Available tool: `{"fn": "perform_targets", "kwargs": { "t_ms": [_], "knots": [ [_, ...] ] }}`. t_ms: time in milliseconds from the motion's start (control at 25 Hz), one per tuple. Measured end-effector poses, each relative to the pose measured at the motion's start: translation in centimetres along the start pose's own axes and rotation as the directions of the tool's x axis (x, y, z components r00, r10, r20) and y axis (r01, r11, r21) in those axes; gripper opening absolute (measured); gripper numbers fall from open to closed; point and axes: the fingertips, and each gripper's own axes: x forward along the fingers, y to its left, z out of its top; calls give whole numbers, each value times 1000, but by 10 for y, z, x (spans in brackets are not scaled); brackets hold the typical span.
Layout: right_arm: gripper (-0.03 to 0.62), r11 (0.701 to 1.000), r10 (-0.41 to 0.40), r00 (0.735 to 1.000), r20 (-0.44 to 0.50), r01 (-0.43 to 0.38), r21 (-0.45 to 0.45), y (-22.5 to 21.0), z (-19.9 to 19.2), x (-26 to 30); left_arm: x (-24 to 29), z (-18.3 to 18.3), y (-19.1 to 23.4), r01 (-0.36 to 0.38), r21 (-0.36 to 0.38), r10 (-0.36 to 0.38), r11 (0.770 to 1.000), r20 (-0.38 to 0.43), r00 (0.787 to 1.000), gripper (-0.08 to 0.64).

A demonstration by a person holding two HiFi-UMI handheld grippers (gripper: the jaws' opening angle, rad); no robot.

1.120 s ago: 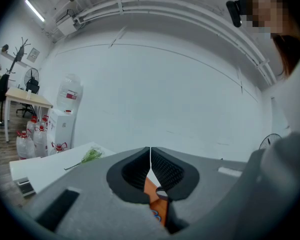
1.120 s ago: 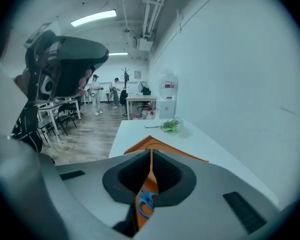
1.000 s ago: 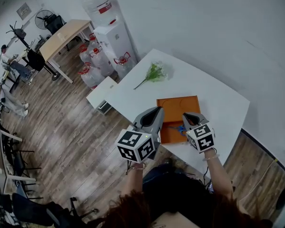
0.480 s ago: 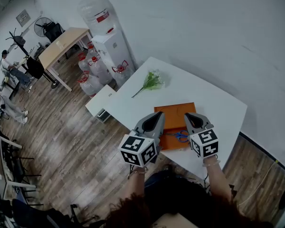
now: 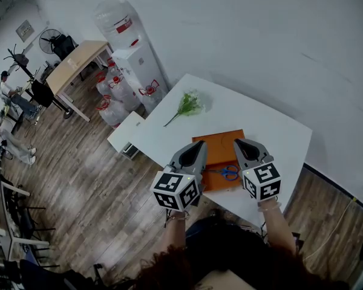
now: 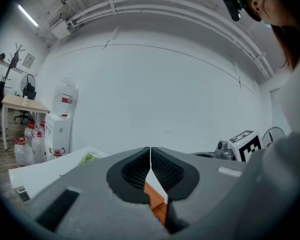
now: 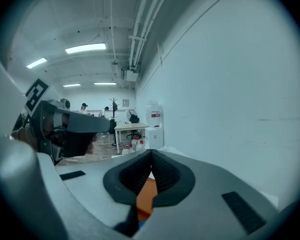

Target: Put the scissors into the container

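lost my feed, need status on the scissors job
Both shut, empty: left gripper, right gripper. Blue-handled scissors lie on flat orange container, between the grippers. Nothing in the way; green sprig well clear.

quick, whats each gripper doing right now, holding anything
left gripper: closed, jaws together, holding nothing.
right gripper: closed, jaws together, holding nothing.
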Motion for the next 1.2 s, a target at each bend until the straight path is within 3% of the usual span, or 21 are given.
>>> {"fn": "perform_targets", "kwargs": {
  "t_ms": [1200],
  "knots": [
    [-2, 998, -17, 1000, 25, 18, -61, 1, 11, -9, 6, -11, -12, 26, 4, -26, 1000, -31, 999, 21]
  ]
}}
